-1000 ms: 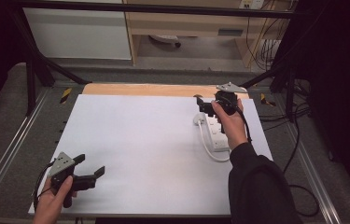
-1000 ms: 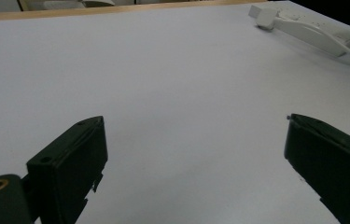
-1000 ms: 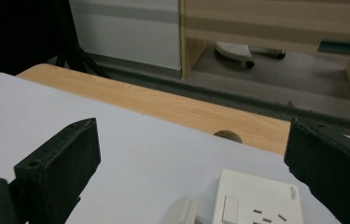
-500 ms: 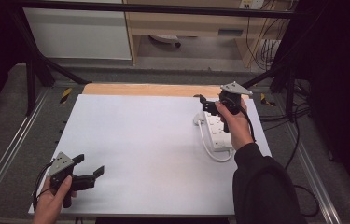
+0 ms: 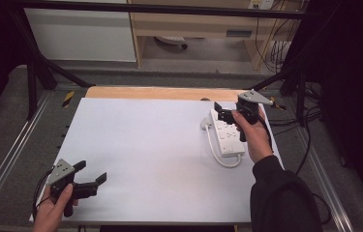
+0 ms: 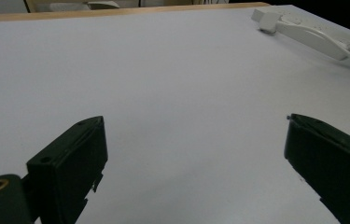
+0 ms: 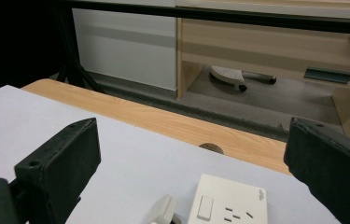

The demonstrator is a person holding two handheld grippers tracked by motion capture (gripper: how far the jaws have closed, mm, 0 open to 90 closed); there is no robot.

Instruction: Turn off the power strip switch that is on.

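Power strip (image 5: 226, 137) just below right claw (image 5: 222, 114), jaws apart.

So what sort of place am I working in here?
Probably a lab or office recording bench: a white-topped table inside a black metal frame, a white power strip on it, loose cables behind.

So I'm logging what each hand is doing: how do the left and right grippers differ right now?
The left gripper sits at the table's near left corner over bare white surface; the right gripper is at the far right, above the white power strip. The left one is far from the strip; the right one is poised over its far end. Both have their jaws open and hold nothing.
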